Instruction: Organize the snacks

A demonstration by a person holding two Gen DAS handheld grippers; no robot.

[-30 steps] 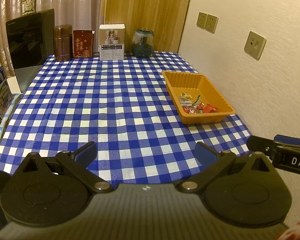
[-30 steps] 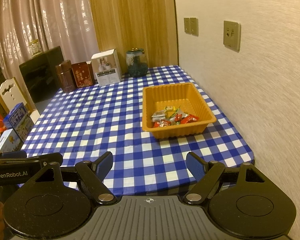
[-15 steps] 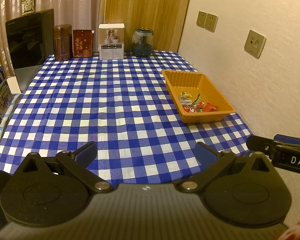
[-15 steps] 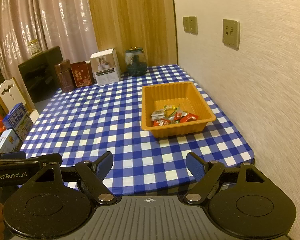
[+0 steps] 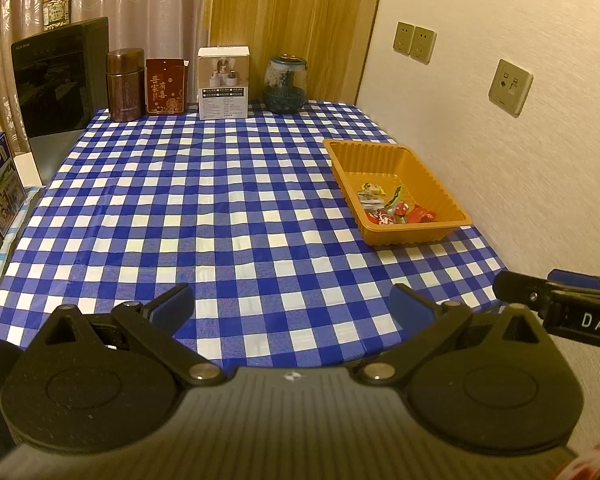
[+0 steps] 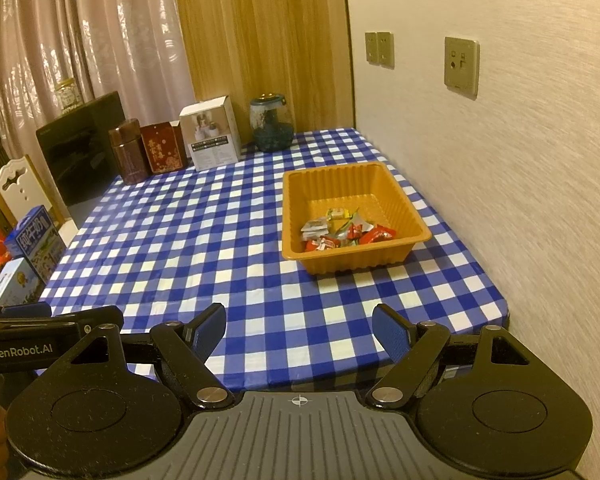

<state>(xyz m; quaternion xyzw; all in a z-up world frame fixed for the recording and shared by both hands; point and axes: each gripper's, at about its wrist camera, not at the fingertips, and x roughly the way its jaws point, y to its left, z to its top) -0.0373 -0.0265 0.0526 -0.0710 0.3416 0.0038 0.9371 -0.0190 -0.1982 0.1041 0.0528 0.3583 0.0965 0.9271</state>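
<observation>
An orange plastic tray (image 5: 448,196) (image 6: 410,208) stands on the right side of the blue checked tablecloth (image 5: 220,200) (image 6: 204,240), close to the wall. Several small wrapped snacks (image 5: 396,210) (image 6: 340,232) lie in its near end. My left gripper (image 5: 292,306) is open and empty above the table's front edge. My right gripper (image 6: 299,328) is open and empty, also at the front edge, well short of the tray. The right gripper's side shows at the right of the left wrist view (image 5: 560,304).
Along the back edge stand a brown canister (image 5: 125,84), a red box (image 5: 166,86), a white box (image 5: 223,82) and a glass jar (image 5: 286,84). A black appliance (image 5: 60,80) and milk cartons (image 6: 36,244) sit to the left. The wall (image 6: 520,160) runs along the right.
Both grippers have drawn back slightly from the table. Nothing on the table has moved.
</observation>
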